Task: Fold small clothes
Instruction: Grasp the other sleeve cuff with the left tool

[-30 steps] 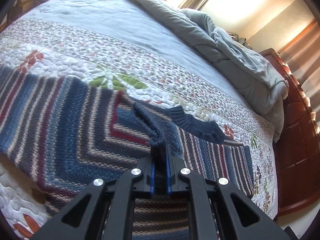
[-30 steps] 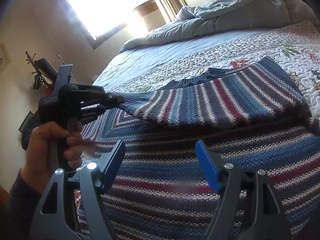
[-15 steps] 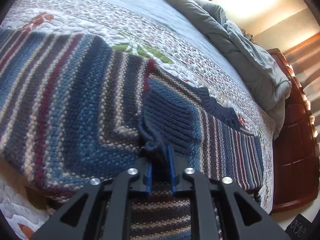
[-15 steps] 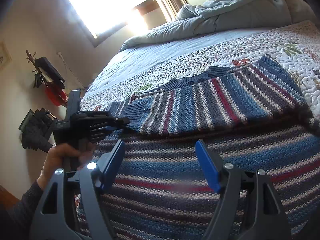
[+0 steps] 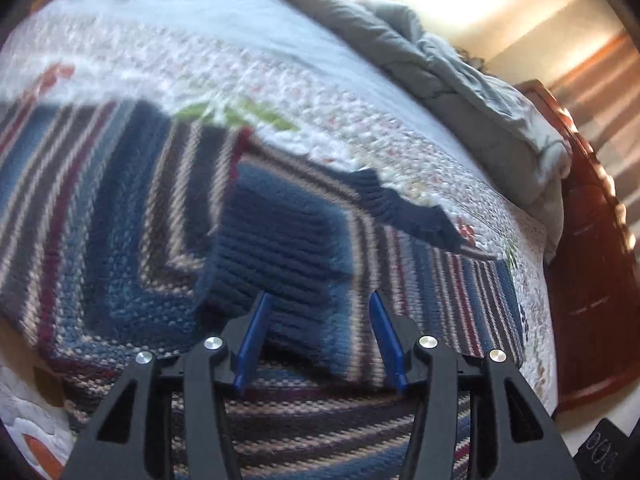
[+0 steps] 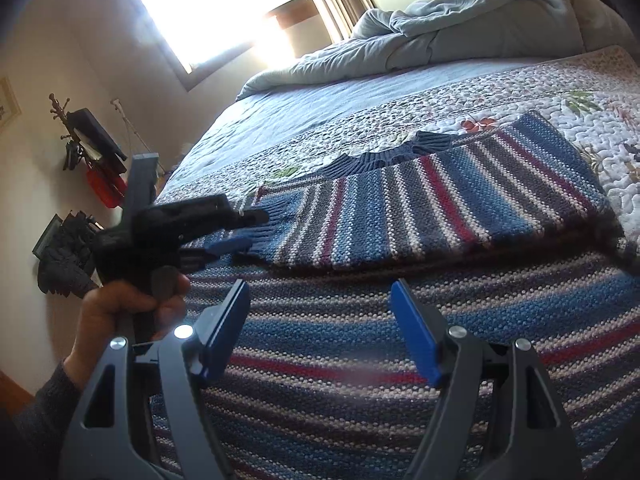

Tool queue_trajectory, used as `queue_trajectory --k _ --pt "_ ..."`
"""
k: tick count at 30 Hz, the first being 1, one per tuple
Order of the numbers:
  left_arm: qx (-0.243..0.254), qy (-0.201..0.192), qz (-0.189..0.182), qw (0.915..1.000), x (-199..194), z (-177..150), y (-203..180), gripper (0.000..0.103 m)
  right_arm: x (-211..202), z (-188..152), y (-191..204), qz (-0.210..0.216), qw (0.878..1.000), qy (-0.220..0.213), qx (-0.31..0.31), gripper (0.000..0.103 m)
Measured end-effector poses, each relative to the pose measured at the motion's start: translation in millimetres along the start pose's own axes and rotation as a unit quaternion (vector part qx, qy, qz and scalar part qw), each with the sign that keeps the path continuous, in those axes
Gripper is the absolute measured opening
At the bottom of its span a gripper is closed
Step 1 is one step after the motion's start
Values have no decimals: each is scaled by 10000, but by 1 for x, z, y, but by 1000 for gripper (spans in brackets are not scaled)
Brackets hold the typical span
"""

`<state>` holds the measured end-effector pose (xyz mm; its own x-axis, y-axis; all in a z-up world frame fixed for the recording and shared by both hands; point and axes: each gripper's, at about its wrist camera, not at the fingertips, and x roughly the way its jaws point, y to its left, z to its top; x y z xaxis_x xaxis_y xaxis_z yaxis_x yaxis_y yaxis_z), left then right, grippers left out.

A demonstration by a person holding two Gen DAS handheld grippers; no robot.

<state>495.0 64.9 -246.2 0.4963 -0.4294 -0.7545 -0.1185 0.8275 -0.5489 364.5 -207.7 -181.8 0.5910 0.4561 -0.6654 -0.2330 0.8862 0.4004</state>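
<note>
Striped sweater (image 6: 420,220) lies flat on bed quilt (image 6: 500,92), one sleeve folded across body; dark ribbed cuff (image 5: 276,248) rests on stripes. Left hand-held gripper (image 5: 318,320): jaws opening, cuff edge sits between blue pads (image 5: 252,340), pads not pressing it, i.e. released. In right view, hand (image 6: 120,312) holds that gripper just beside cuff. Right hand-held gripper (image 6: 320,308): jaws spread wide, nothing between them, over sweater's lower part. Grey duvet (image 6: 460,28) bunched at far end of bed.

A home bedroom: a bed with a floral quilt (image 6: 520,88), a rumpled grey duvet (image 6: 460,32) and a sunlit window (image 6: 224,8).
</note>
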Motion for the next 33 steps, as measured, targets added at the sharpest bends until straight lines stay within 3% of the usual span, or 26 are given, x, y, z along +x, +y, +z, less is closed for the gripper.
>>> queue_trajectory --k 4,9,15,23,29,33 --pt "-256 -85 -344 9990 -11 -4 14 53 1 1 -1 -51 10000 0 -47 72" --pt "-207 -466 -386 9980 -54 -7 24 72 3 -1 6 -54 9999 6 -126 73" --pt "-849 -827 -281 9926 -99 -1 88 78 6 -3 18 -87 9995 14 -296 74" --pt "-1747 -1402 190 9744 -161 13 193 84 15 -6 26 -154 9990 100 -404 76" --pt "-2498 -1884 644 9476 -204 27 282 86 26 -11 31 -260 9981 209 -526 77" --pt "-2606 -2060 852 9394 -218 35 316 86 33 -13 33 -298 9977 268 -552 78"
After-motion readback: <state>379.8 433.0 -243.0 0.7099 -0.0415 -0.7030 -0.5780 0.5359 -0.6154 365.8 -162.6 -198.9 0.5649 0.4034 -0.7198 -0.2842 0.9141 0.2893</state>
